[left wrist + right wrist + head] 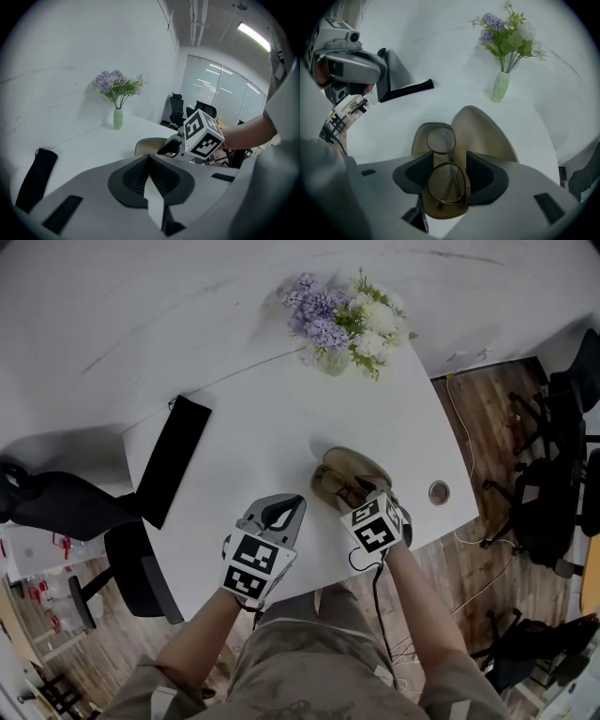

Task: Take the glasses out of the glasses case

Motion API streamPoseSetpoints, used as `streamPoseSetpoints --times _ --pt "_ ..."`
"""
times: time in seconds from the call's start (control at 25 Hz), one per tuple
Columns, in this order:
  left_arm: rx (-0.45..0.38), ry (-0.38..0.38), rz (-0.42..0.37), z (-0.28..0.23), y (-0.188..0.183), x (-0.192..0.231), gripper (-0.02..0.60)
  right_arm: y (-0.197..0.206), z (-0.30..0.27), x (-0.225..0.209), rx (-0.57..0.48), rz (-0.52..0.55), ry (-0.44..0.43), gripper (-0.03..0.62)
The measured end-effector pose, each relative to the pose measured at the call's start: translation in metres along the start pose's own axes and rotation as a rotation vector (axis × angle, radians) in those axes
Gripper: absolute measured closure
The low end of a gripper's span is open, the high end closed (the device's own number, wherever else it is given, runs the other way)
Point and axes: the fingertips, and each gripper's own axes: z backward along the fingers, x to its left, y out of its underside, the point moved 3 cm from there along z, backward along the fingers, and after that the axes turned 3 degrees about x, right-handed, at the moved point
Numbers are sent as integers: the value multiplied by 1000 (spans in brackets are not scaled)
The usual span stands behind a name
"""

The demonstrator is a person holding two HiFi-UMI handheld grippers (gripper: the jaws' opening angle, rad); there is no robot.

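Observation:
A tan glasses case (349, 472) lies open on the white table (272, 418), with its lid (482, 133) tipped back. Folded thin-rimmed glasses (442, 139) rest in its lower half. My right gripper (449, 176) points steeply down into the case, open, and the nearer lens sits between its dark pads (482, 173) without being pressed. In the head view the right gripper (353, 496) hangs over the case's near end. My left gripper (286, 509) hovers left of the case, its jaws shut with nothing in them. From the left gripper (149, 159) view, the case (149, 144) shows ahead.
A black pouch (173, 460) lies at the table's left edge. A vase of purple and white flowers (342, 324) stands at the far side by the wall. A round cable hole (439, 491) sits right of the case. Office chairs (553, 474) stand on the floor to the right.

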Motion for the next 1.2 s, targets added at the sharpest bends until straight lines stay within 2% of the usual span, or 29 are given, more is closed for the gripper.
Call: streamPoseSetpoints --times 0.24,0.4,0.52,0.76,0.96,1.2 --pt "16 -7 25 2 11 -1 565 5 -13 15 47 131 22 370" --pt "16 -7 31 4 15 -3 565 9 -19 27 87 206 30 439" --pt "10 -7 33 6 17 -4 565 7 -18 27 90 180 10 451" --pt "-5 -12 27 16 18 -5 565 -1 0 36 41 112 -71 542" --pt "-29 -24 15 26 13 -7 565 -11 23 36 -22 121 -34 545" --pt "-85 -63 6 47 -6 -8 565 -37 86 22 -164 93 53 546"
